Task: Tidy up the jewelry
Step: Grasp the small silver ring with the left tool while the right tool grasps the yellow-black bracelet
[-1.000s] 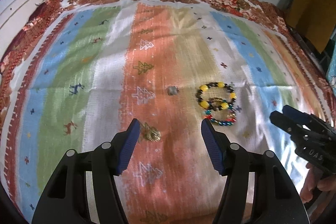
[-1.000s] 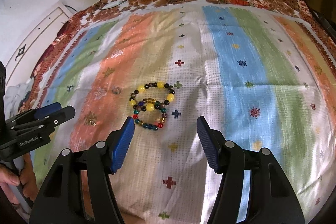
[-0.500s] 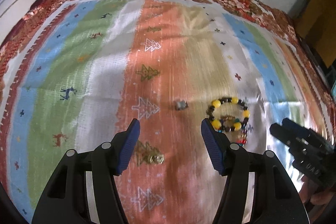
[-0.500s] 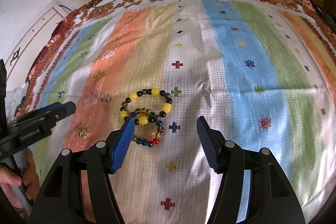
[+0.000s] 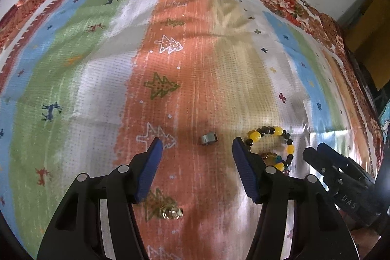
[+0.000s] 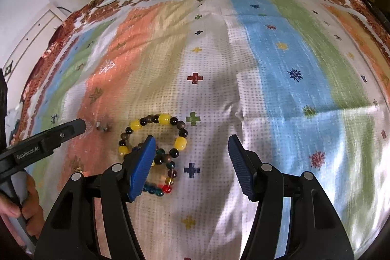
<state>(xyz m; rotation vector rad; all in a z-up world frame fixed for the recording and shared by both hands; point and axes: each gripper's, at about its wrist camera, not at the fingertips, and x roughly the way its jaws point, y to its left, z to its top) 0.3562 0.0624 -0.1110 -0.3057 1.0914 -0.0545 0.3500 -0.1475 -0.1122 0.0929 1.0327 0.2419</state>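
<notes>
Sinking toward the striped, patterned cloth (image 5: 102, 79) since a second ago, both grippers now frame the jewelry larger and lower in their views. The left gripper (image 5: 195, 169) has its blue pads apart with nothing between them, and its jaws are closing slightly. The small grey metal ring (image 5: 209, 139), which earlier sat well ahead of its tips, now lies just beyond them, roughly centred on the gap. The small gold ornament (image 5: 170, 212), earlier beside the left pad, now lies under the gripper between its arms. The right gripper (image 6: 191, 167) holds the same moderate gap as before, empty. Its left pad now overlaps the bracelets, which earlier lay clear ahead of it.

Counted: two bracelets, one of yellow and dark round beads (image 6: 156, 130) and one of smaller multicoloured glass beads (image 6: 168, 177), overlapping on the pale stripe; one grey ring; one gold ornament; two grippers, each held by a hand (image 6: 26, 208). All four pieces lie on the cloth.
</notes>
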